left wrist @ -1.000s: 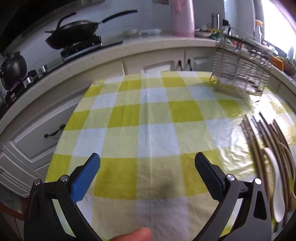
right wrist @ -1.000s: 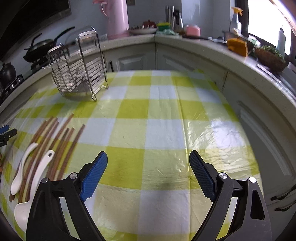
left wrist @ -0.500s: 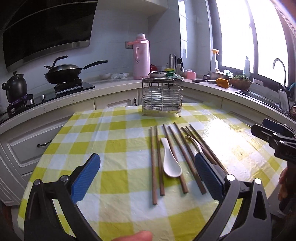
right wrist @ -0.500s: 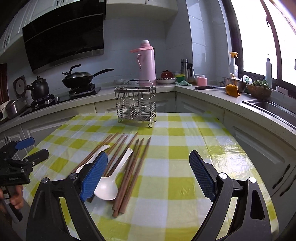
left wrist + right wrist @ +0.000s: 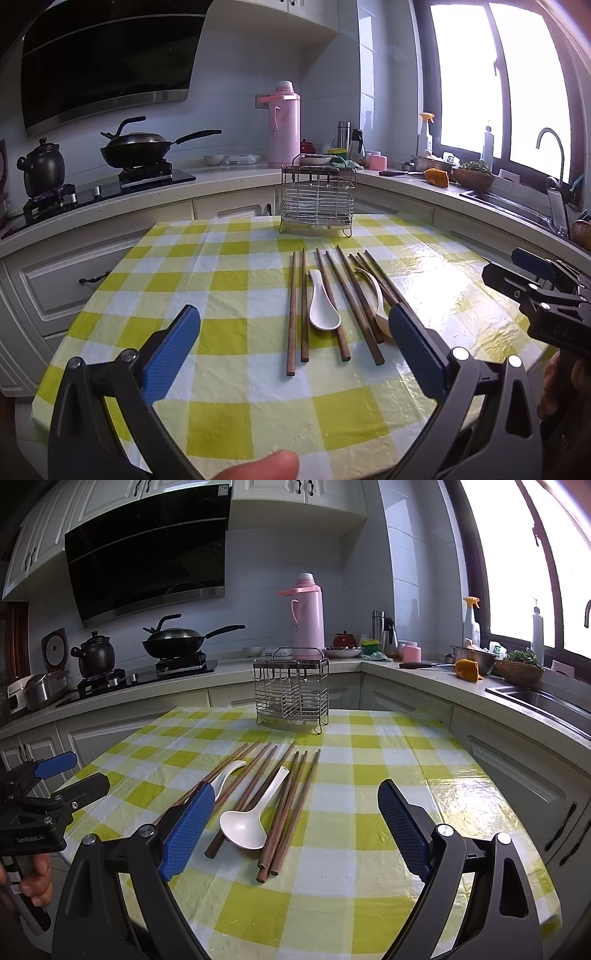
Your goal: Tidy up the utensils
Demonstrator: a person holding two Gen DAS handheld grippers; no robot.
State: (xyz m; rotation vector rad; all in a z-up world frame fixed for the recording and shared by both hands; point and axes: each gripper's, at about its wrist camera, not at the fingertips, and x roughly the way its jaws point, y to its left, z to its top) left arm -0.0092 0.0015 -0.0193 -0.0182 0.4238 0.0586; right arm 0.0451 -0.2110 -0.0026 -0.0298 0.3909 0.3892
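Observation:
Several brown chopsticks (image 5: 297, 306) (image 5: 286, 812) lie side by side on the yellow-checked tablecloth (image 5: 236, 280) (image 5: 369, 775). Two white spoons lie among them: one (image 5: 322, 308) (image 5: 249, 818) near the middle, the other (image 5: 373, 291) (image 5: 227, 775) partly behind a blue pad. A wire utensil rack (image 5: 317, 195) (image 5: 291, 694) stands upright at the table's far side. My left gripper (image 5: 293, 345) is open, above the near table edge, short of the chopsticks. My right gripper (image 5: 295, 823) is open too, hovering over the chopsticks' near ends. Each gripper also shows at the edge of the other's view.
White cabinets and a counter curve around the table. On the counter are a pink thermos (image 5: 283, 125) (image 5: 308, 614), a black wok (image 5: 136, 146) on the stove, a dark kettle (image 5: 94, 653) and a sink (image 5: 543, 698) at right. A thumb tip (image 5: 258, 465) shows at bottom.
Both cameras swung up from looking down at the cloth to a level view; the rack, chopsticks and spoons now sit centred ahead. Both grippers stayed open.

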